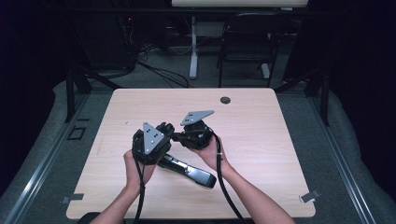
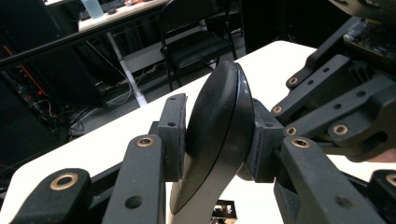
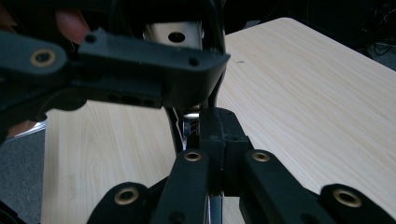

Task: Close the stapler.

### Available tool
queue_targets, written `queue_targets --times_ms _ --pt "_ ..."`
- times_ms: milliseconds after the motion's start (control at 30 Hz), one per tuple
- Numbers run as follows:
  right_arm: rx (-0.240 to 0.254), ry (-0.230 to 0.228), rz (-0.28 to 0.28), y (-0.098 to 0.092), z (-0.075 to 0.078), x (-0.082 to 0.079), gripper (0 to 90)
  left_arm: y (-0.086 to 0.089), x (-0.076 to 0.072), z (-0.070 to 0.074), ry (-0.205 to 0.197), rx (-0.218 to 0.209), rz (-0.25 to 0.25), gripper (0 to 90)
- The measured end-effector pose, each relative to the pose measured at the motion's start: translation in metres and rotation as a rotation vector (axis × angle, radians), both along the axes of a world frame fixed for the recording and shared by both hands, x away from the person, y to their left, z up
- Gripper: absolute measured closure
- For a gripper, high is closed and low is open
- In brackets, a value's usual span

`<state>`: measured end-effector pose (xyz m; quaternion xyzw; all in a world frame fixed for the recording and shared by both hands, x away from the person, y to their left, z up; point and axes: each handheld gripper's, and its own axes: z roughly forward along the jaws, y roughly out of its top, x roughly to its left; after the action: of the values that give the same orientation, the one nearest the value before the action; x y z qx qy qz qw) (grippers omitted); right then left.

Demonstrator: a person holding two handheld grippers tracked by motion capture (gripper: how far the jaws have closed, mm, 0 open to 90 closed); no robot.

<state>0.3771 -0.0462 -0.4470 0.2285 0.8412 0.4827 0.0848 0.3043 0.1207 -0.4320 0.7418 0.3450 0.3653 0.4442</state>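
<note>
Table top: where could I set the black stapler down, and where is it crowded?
The table is bare along the far edge beside the cable hole, down the whole right side, and at the near left corner. The middle is crowded: the left claw and right claw meet over the stapler.

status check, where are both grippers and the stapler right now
Left gripper shut on the black stapler. Right gripper shut at its metal front end. Table bare around them.
</note>
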Motion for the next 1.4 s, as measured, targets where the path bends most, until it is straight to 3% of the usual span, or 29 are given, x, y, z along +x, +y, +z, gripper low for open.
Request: queue_targets --times_ms 500,733,1100,1267,1400 --pt "0.032 0.018 0.006 -0.003 -0.013 -0.003 90.0 -0.004 -0.004 -0.003 0.005 0.008 -0.035 62.5" --pt "0.002 0.028 -0.015 -0.016 -0.016 -0.002 90.0 -0.004 -0.004 -0.003 0.021 0.005 -0.075 61.1" --pt "0.009 0.006 -0.004 -0.037 -0.004 -0.005 90.0 -0.011 -0.005 -0.005 0.088 0.012 -0.183 53.4" --pt "0.008 0.024 0.02 -0.041 -0.002 -0.008 90.0 -0.012 -0.005 -0.007 0.125 0.026 -0.255 50.2" --pt "-0.019 0.044 0.058 -0.042 -0.003 -0.011 90.0 -0.017 -0.008 -0.01 0.133 0.069 -0.297 48.5"
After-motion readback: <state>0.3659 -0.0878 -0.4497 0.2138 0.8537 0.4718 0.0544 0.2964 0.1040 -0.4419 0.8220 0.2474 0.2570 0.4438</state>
